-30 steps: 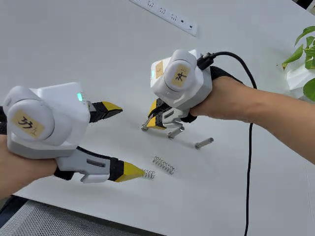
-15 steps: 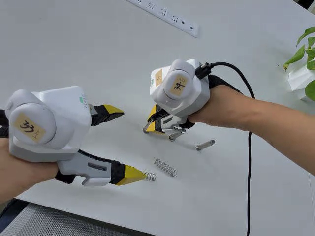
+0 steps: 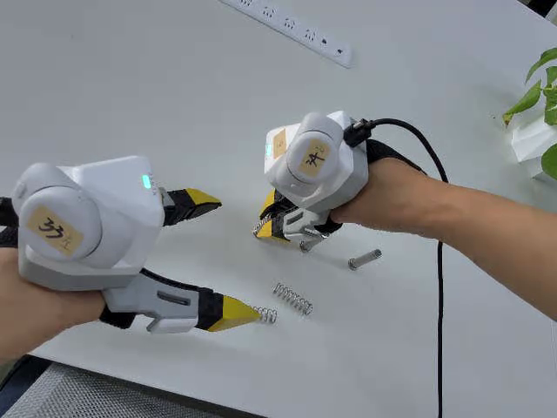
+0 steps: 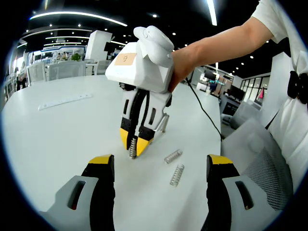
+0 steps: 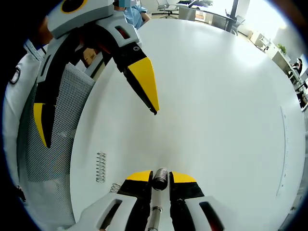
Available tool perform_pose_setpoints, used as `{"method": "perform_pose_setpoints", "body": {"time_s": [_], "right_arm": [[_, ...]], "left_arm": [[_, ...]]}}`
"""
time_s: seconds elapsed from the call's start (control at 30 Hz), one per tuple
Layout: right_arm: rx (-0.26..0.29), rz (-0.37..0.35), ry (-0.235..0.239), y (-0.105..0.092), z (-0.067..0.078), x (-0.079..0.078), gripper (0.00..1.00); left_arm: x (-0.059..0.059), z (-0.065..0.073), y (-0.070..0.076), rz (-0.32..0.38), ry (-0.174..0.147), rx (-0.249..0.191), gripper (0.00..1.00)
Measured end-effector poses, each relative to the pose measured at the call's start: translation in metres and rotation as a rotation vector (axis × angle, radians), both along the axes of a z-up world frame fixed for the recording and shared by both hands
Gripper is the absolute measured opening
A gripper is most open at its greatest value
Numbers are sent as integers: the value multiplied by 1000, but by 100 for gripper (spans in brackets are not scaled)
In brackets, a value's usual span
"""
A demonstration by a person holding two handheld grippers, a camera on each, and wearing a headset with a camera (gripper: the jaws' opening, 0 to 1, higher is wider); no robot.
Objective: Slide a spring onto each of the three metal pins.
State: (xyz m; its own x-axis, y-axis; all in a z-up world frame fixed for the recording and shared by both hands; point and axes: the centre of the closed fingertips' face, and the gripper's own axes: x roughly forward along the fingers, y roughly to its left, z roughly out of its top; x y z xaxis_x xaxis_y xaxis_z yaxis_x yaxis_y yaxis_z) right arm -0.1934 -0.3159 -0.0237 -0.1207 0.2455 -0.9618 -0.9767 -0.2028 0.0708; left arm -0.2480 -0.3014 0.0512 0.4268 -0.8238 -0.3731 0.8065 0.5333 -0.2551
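Right gripper [image 3: 275, 228] fingers pinch a metal pin [image 5: 160, 179]; left gripper [image 3: 237, 259] fingers spread, likely fetching a loose spring [image 3: 292, 298] next.

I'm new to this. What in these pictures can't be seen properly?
- Head view: the right gripper's body hides most of the held pin; whether a spring is on it is unclear.
- Head view: a grey rod under that gripper is half hidden; pin or gripper part, cannot tell.
- Head view: the left gripper's jaw tip overlaps the short spring; touching or not, unclear.
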Motion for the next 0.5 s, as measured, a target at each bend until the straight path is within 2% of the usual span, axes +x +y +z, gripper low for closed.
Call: {"method": "perform_pose_setpoints", "body": {"time_s": [0.5], "right_arm": [[11,-13,-3,1,3,1,17]], "left_arm": [[-1,1,1,0,-2,9,77]]}}
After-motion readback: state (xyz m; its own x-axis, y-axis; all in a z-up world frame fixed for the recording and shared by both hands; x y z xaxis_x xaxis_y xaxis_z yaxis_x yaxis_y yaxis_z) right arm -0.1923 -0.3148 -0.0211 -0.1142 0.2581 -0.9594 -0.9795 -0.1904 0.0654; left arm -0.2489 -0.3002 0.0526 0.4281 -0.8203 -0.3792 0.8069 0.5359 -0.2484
